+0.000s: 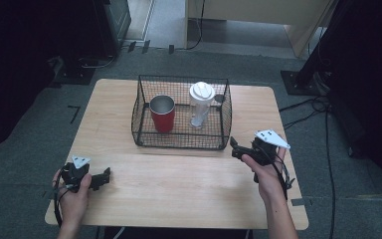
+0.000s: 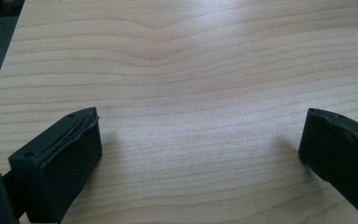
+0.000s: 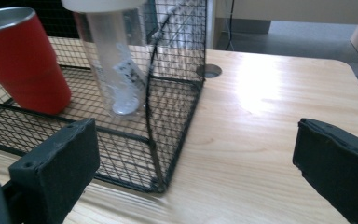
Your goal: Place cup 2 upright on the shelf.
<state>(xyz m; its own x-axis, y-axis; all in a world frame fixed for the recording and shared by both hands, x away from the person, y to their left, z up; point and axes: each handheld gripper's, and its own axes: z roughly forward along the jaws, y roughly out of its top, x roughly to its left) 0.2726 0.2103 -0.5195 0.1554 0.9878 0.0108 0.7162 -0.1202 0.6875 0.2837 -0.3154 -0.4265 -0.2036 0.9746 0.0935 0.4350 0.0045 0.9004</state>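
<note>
I take this for a lab or studio: grey carpet (image 1: pixel 25 144) crossed by loose cables (image 1: pixel 312 107) (tape marks too), stand bases beside my wooden bench (image 1: pixel 179 184).

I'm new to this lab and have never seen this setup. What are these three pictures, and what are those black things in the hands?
A person holds a hand-held grasping tool in each hand: the left tool and the right tool. One picture looks down from above the table. The other two come from cameras riding on each tool, looking along its two black jaws. On the table stands a wire basket holding a red cup and a clear tumbler with a white lid. Both tools are open and hold nothing; the right one faces the basket's corner.
</note>
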